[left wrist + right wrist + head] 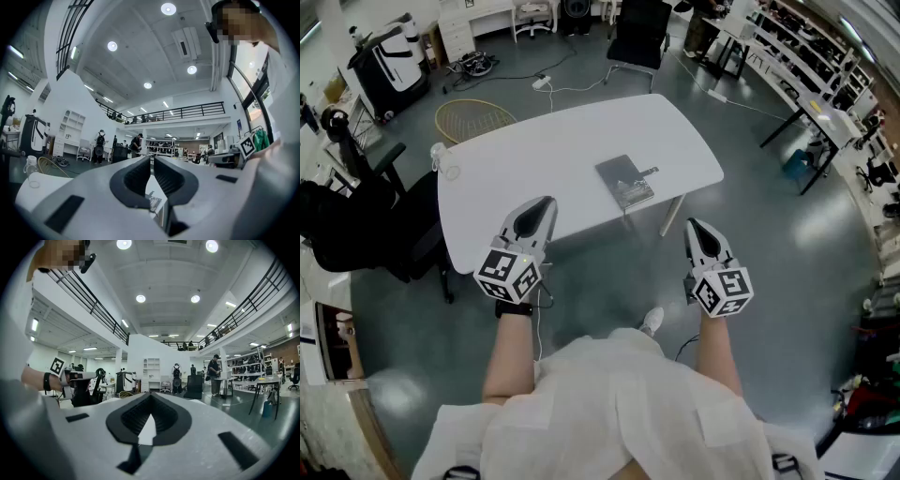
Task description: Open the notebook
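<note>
Notebook (pixel 154 202) mostly hidden behind the left claw (pixel 152 160) — its cover print too small to read.

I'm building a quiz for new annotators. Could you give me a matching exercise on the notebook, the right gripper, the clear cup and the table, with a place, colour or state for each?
Things:
1. notebook
2. right gripper
3. clear cup
4. table

Descriptions:
A. white top with rounded corners
B. tongs shut, nothing between them
C. closed, lying flat
D. at the table's left end in the head view

Pairs: 1-C; 2-B; 3-D; 4-A
</note>
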Motion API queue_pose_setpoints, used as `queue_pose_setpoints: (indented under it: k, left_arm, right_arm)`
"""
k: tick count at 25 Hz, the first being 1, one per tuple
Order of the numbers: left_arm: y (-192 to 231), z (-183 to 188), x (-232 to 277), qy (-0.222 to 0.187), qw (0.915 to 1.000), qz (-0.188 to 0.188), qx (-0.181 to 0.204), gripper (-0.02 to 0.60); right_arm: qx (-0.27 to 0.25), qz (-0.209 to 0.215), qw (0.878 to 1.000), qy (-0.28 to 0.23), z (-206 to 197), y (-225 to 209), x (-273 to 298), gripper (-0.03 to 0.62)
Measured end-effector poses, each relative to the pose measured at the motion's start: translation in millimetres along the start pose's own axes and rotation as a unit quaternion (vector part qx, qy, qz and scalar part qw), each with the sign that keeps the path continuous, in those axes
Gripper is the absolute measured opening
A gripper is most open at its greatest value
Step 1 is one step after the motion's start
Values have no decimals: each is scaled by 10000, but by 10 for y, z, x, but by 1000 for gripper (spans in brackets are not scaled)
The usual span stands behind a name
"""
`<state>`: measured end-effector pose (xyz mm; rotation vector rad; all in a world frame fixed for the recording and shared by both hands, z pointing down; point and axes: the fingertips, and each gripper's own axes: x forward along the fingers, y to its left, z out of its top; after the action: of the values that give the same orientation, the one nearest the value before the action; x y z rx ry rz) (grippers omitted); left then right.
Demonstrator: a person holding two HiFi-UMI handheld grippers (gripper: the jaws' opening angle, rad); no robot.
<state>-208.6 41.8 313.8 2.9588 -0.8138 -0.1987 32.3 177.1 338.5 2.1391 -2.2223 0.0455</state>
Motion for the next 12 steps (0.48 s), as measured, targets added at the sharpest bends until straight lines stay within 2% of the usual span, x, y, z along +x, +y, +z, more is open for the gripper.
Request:
queue_pose_setpoints:
  k: [8,12]
  left_arm:
    - [-2,-72,57,83,10000,-22,12,23]
    - [51,-80,11,30,10000,41,-40,23]
  right_arm:
    - [44,-19,10000,51,-59,-62,35,2]
    - [122,139,9997,-137,5,14,65,2]
